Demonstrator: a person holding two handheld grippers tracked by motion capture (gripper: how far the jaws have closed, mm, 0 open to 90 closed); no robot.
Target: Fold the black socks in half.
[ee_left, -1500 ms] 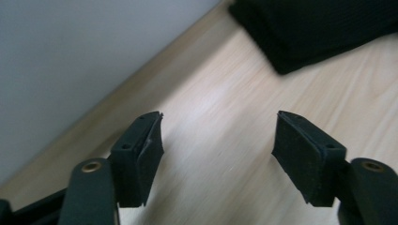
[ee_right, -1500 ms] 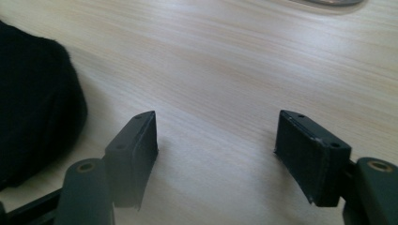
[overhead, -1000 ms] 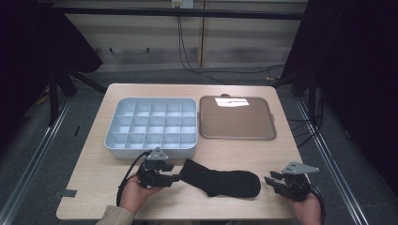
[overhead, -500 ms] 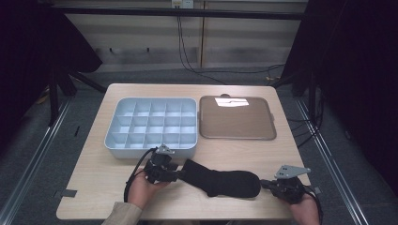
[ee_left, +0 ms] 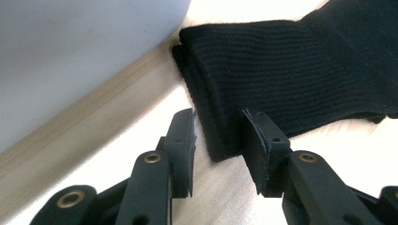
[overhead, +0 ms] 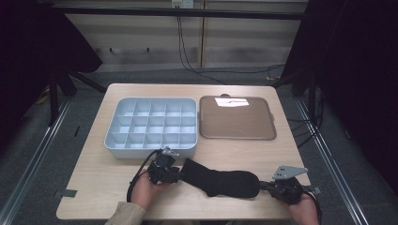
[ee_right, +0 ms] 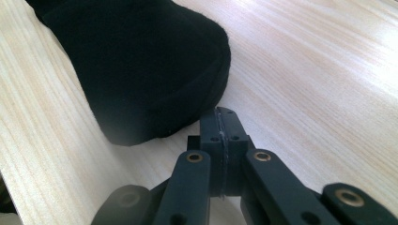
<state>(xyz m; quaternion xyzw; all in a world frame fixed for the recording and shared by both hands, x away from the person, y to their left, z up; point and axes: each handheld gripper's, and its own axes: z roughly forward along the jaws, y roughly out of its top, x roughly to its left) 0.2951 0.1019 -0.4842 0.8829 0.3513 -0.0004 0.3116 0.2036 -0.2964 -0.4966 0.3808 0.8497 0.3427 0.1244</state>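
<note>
The work surface is a pale wooden table (overhead: 117, 187) in a dark-curtained bay; on it, a black sock (overhead: 220, 180) lies flat along the near edge, its long axis running from one of your grippers to the other.

Left gripper (overhead: 174, 172): the ribbed cuff end of the sock lies directly ahead of its tips; in the left gripper view the cuff's near corner (ee_left: 220, 140) sits between the jaws, which stand at a narrow gap and have just been closing; the pads do not yet press the fabric, so treat this end as not yet gripped.

Right gripper (overhead: 264, 186): the toe end lies just ahead of its tips and slightly to one side; in the right gripper view the jaws are pressed fully together with nothing between them, and the rounded toe (ee_right: 155, 79) lies just beside the tips; whether they touch it cannot be told.

Judgement: the left gripper is the better placed of the two, since fabric already lies inside its jaws; the right must reopen before it can take the toe.

Beyond the sock, past the left gripper, stands the pale blue compartment box (overhead: 151, 124); its wall is close behind the cuff; the brown tray (overhead: 237, 118) lies beside it, well apart from both grippers.
</note>
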